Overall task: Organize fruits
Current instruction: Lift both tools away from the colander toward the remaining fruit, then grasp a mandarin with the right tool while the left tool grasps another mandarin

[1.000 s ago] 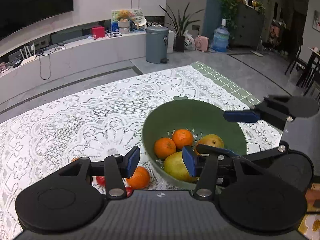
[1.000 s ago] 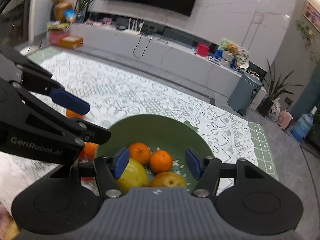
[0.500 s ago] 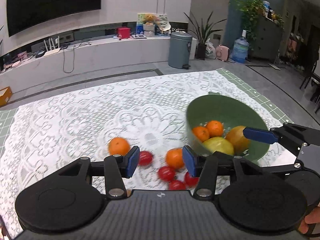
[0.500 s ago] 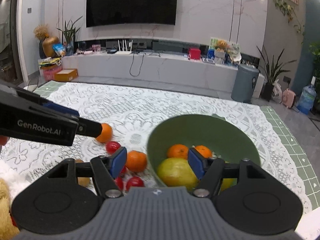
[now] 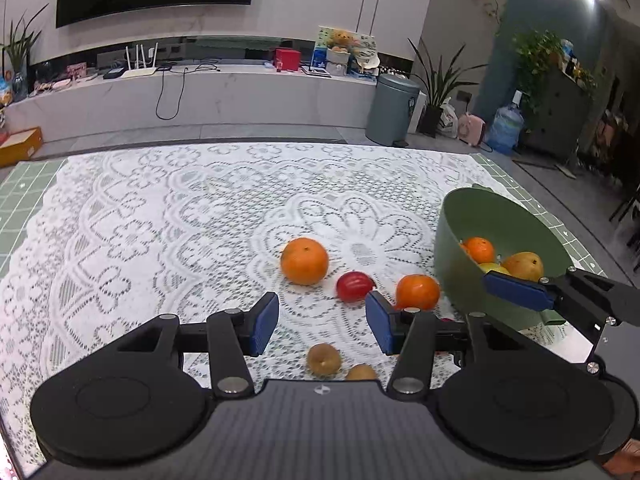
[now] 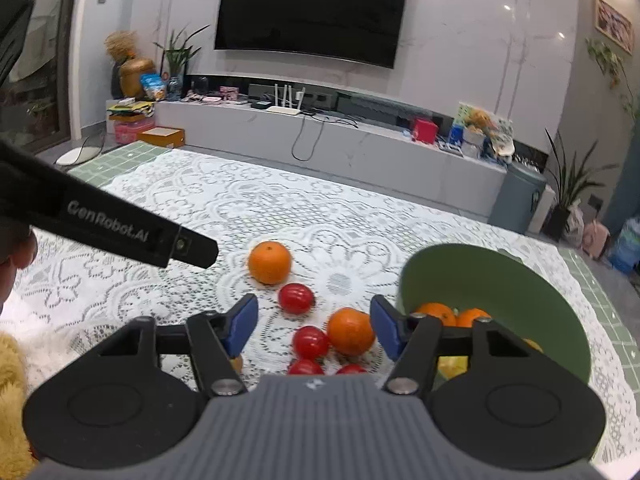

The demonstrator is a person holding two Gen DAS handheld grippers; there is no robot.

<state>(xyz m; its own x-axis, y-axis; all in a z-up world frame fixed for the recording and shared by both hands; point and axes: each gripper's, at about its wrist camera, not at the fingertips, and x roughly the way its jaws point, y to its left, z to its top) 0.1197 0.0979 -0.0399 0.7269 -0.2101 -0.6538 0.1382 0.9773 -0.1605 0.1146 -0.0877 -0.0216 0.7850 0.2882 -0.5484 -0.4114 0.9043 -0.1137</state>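
Observation:
A green bowl (image 5: pixel 500 216) with oranges (image 5: pixel 480 249) and a yellow-brown pear (image 5: pixel 524 266) stands at the right of the lace-covered table. Left of it lie a large orange (image 5: pixel 304 261), a red tomato (image 5: pixel 354 286), a second orange (image 5: pixel 417 291) and two small brown fruits (image 5: pixel 324 359). My left gripper (image 5: pixel 322 322) hovers open above the cloth with nothing between its pads. My right gripper (image 6: pixel 313 326) is closing above an orange (image 6: pixel 351 330) and tomatoes (image 6: pixel 310 340); its pads touch neither. The bowl (image 6: pixel 500 280) sits to its right.
A yellow plush toy (image 6: pixel 10 400) lies at the table's near left. A finger of the left gripper (image 6: pixel 192 246) crosses the right wrist view. A green grid mat (image 5: pixel 24 184) shows at the cloth's edges. A grey bin (image 5: pixel 392 108) and a TV bench (image 5: pixel 200 88) stand beyond.
Both grippers have swung left from over the bowl to the loose fruit on the cloth; the bowl now sits at the right of each view. The right jaws have narrowed a little.

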